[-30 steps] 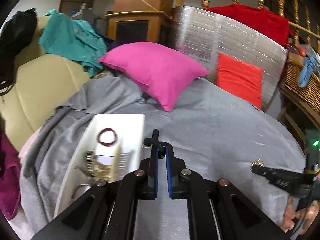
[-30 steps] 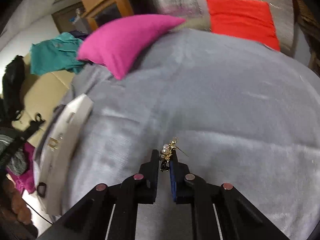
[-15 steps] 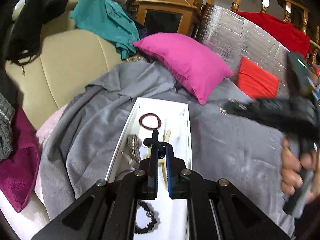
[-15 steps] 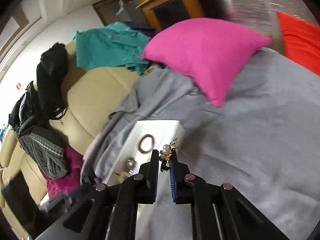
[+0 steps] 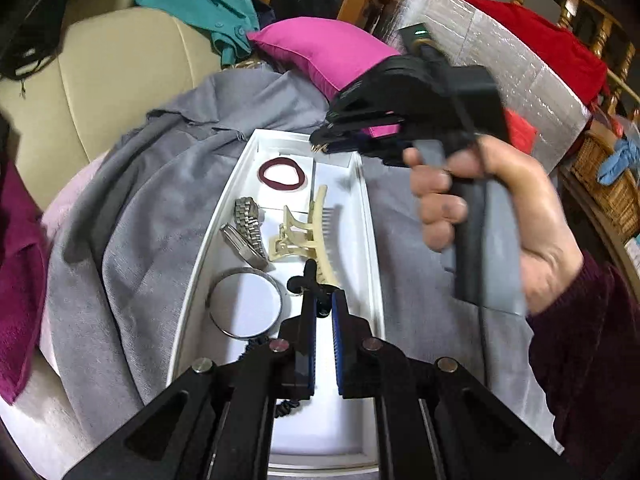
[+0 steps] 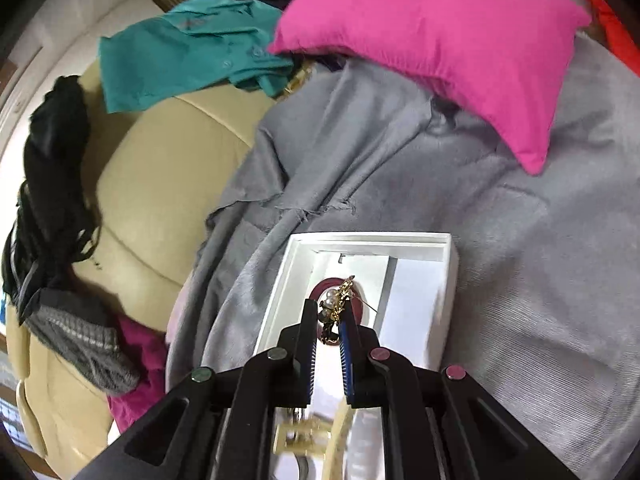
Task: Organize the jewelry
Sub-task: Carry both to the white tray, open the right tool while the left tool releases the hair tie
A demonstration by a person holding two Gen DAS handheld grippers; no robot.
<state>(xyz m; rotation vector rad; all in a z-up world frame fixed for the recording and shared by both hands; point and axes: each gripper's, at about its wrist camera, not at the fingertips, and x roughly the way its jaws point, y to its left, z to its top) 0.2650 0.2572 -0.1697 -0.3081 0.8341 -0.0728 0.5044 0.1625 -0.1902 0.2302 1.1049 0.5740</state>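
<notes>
A white divided tray (image 5: 372, 248) lies on a grey blanket (image 5: 132, 216). It holds a maroon hair tie (image 5: 282, 170), a silver watch (image 5: 248, 228), a cream hair claw (image 5: 312, 236), a silver bangle (image 5: 244, 304) and a black bead bracelet (image 5: 286, 404). My left gripper (image 5: 320, 300) is shut on a small black piece above the tray. My right gripper (image 6: 330, 312) is shut on a gold and pearl brooch (image 6: 338, 300) over the tray's far end (image 6: 450, 264), above the hair tie (image 6: 320, 290). It also shows in the left wrist view (image 5: 320, 142).
A pink pillow (image 6: 440, 40) lies on the blanket behind the tray. A cream sofa (image 6: 160, 184) with a teal shirt (image 6: 180, 56) and dark clothes (image 6: 52, 168) stands to the left. A silver foil panel (image 5: 500, 48) and a wicker basket (image 5: 612, 184) stand at right.
My right gripper has carried the brooch left from the open blanket to over the tray's far end. My left gripper has moved over the tray, still shut on its black piece.
</notes>
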